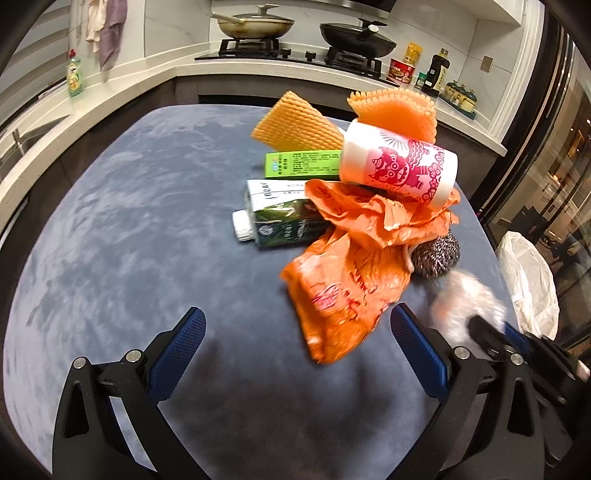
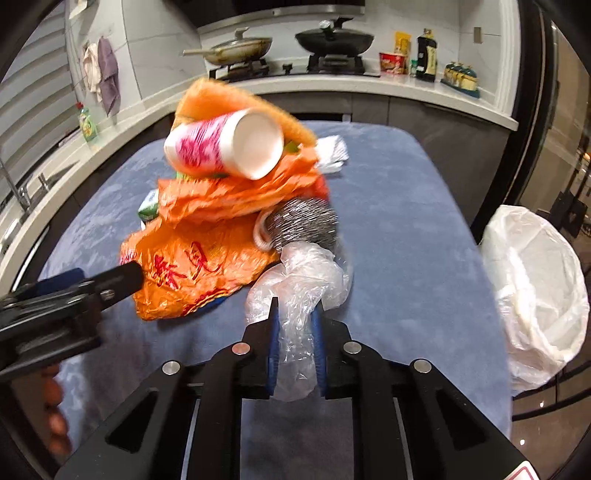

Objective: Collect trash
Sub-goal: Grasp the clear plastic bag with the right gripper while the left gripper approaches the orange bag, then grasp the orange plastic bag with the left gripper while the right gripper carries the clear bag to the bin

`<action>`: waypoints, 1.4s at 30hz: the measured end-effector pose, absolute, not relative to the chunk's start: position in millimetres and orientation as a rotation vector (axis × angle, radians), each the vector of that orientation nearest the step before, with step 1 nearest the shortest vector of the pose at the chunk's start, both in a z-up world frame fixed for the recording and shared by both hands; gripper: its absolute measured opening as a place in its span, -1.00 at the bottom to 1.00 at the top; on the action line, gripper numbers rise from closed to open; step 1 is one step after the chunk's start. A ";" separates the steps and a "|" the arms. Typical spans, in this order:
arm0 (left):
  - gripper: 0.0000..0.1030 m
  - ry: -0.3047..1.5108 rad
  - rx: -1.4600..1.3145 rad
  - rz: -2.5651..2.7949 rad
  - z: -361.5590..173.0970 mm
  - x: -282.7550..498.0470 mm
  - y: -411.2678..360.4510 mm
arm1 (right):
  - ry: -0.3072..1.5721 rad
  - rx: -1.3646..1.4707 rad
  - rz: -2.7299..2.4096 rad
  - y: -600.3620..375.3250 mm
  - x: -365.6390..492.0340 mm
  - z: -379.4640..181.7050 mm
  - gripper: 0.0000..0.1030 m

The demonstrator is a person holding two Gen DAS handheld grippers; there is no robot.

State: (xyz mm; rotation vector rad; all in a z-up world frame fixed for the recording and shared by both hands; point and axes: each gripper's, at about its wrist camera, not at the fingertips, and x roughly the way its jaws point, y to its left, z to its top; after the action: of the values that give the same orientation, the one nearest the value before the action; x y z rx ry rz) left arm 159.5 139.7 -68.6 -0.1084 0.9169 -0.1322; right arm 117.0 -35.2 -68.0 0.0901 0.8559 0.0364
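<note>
Soft blue cloth covers the desk (image 2: 406, 229). The clear plastic bag (image 2: 295, 280) is crinkly; the metal scrubber (image 2: 303, 221) looks shiny and rough.

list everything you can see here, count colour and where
paper cup: 1, white with red print, lying on its side on top of the pile
orange plastic bag: 1, orange, front of the pile
clear plastic bag: 1, clear, between the right gripper's pads
steel scourer: 1, silver, beside the orange bag
cartons: 2, one dark green, one bright green, under the cup
cloths: 2, orange, back of the pile
table: 1, blue-grey cover
lined bin: 1, white liner, right of the table
pans: 2, on the stove
left gripper: open, near the orange bag
right gripper: closed on the clear bag
</note>
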 end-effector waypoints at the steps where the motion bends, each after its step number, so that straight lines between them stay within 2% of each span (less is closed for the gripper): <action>1: 0.86 0.922 -0.111 -0.133 -70.7 162.5 138.7 | 0.851 0.095 0.033 -38.7 115.0 -64.8 -0.72; 4: 0.82 0.935 -0.117 -0.132 -79.3 171.5 135.0 | 0.835 0.104 0.021 -46.4 109.7 -56.9 -0.72; 7: 0.54 0.949 -0.119 -0.147 -86.0 177.1 130.4 | 0.820 0.124 0.000 -56.4 103.4 -50.2 -0.72; 13: -0.23 0.990 -0.127 -0.179 -93.3 177.0 123.1 | 0.789 0.143 -0.036 -74.6 92.5 -39.8 -0.72; 15: -0.39 0.997 -0.129 -0.191 -92.9 173.1 121.0 | 0.784 0.149 -0.042 -80.0 89.9 -37.4 -0.72; 17: -0.47 0.989 -0.120 -0.190 -90.2 167.6 118.8 | 0.777 0.156 -0.050 -84.2 86.7 -35.5 -0.72; 26: -0.57 0.984 -0.094 -0.201 -71.6 127.3 112.3 | 0.728 0.195 -0.061 -102.4 64.8 -20.6 -0.72; 42: -0.58 0.924 -0.024 -0.279 -16.9 54.4 82.9 | 0.628 0.250 -0.166 -174.8 26.6 1.8 -0.72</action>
State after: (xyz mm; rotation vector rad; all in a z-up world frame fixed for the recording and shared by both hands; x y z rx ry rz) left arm 54.4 82.9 -16.9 -0.0244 0.9235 -0.2787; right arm 26.6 -174.8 1.8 0.2503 0.6282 -0.1657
